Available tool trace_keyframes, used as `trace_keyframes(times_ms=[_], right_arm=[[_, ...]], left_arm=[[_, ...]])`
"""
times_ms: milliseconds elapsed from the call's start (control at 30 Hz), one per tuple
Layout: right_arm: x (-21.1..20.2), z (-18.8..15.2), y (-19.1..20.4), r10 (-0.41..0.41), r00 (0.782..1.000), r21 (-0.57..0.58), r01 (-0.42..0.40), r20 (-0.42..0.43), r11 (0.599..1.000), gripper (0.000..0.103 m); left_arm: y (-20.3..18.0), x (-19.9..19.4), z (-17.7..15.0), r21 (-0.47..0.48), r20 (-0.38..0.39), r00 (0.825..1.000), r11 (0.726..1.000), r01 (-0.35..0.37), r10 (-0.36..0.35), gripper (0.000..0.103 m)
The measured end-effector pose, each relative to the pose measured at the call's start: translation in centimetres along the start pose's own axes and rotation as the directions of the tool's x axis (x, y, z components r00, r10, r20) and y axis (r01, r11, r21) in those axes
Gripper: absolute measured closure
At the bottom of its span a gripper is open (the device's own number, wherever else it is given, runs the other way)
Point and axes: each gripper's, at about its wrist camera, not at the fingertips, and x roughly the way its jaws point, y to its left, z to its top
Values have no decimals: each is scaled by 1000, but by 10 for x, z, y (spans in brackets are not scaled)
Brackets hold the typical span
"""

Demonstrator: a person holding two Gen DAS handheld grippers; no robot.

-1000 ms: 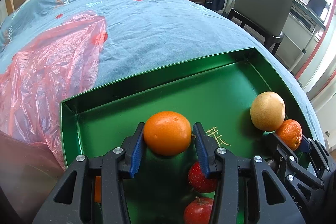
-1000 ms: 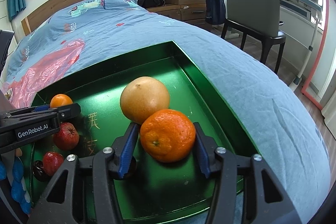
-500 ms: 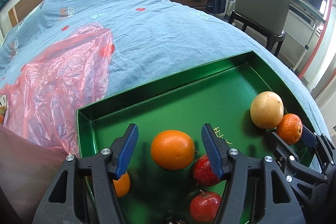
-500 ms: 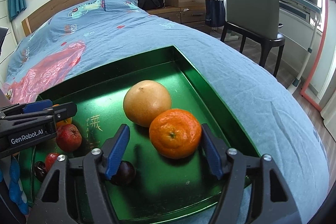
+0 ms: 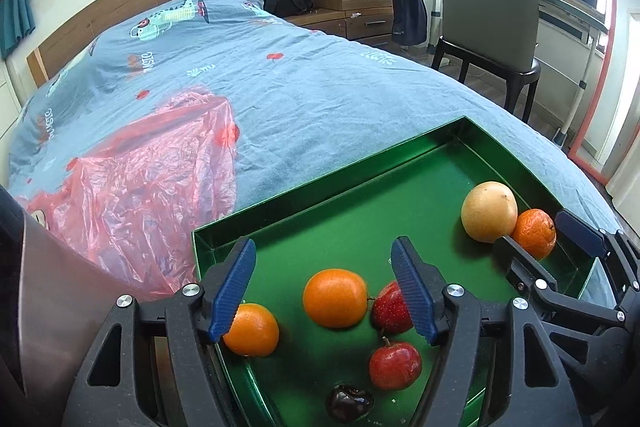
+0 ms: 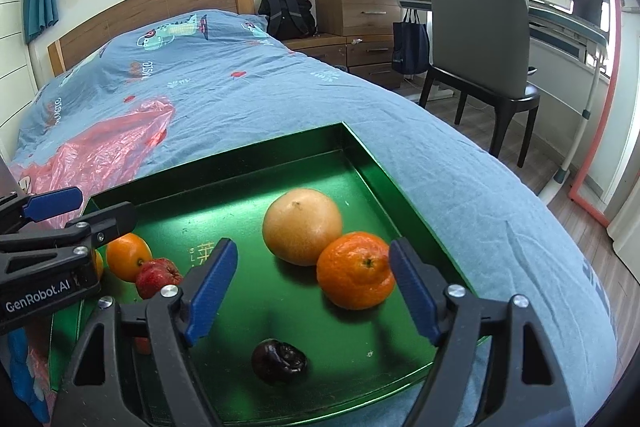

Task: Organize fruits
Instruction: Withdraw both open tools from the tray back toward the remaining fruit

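Note:
A green tray [image 5: 320,215] [image 6: 224,183] lies on the bed and holds the fruit. My left gripper [image 5: 324,287] is open and empty above an orange [image 5: 335,298], with a second orange [image 5: 251,330], two red apples [image 5: 390,309] [image 5: 395,366] and a dark plum [image 5: 349,402] close by. My right gripper [image 6: 311,289] is open and empty; a mandarin [image 6: 355,275] lies between its fingers, against the right one, next to a yellow grapefruit [image 6: 302,231]. The plum [image 6: 279,361] lies just below it.
A crumpled red plastic bag [image 5: 132,195] lies on the blue bedspread [image 5: 320,87] left of the tray. A grey chair [image 6: 480,39], a desk and a wooden drawer unit [image 6: 356,7] stand beyond the bed's right edge.
Both grippers opened and let go of their fruit: the left released the orange, the right the mandarin. Both then drew back and up from the tray.

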Motion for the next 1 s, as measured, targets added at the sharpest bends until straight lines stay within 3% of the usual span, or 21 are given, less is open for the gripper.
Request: trace_keyframes(times_ms=[567,1000], right_arm=[[-16,3,-5,12,999,24,-13,46,1000,0],[-23,0,-9,28,998,22,-29,53,999,0]], left_arm=[[-16,-55,-15,82,68,997,996,29,-35,38],[-19,-84,-55,41,35,998,998,46,-47,38]])
